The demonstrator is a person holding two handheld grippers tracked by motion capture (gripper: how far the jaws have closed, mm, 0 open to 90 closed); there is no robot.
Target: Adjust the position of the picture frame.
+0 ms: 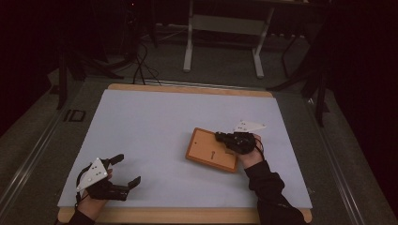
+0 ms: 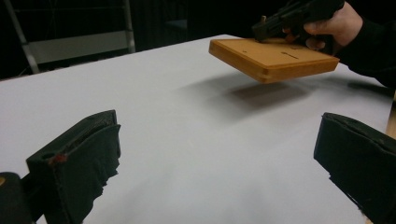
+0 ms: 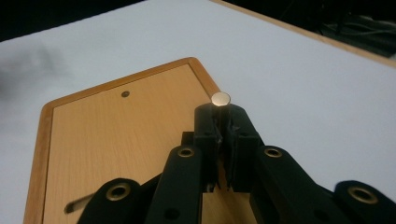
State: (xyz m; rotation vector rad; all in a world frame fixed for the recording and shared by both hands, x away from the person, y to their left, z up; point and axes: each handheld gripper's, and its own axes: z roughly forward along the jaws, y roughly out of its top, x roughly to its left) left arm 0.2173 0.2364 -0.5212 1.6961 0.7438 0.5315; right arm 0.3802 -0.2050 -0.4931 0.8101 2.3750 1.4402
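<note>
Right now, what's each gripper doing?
Left gripper: open, empty.
Right gripper: shut on the wooden board's metal peg, board lifted.

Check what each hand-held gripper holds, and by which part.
Right hand-held gripper: shut on the metal peg standing from the wooden board, lifting it. Left hand-held gripper: nothing.

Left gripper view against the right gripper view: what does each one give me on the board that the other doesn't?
Left gripper view: the wooden board hangs tilted above the white table cover, its shadow beneath, the right gripper clamped on its far side; the left gripper stands open and empty. Right gripper view: a small metal pin stands up between the shut jaws. Both: the board's top face and the white cover.
</note>
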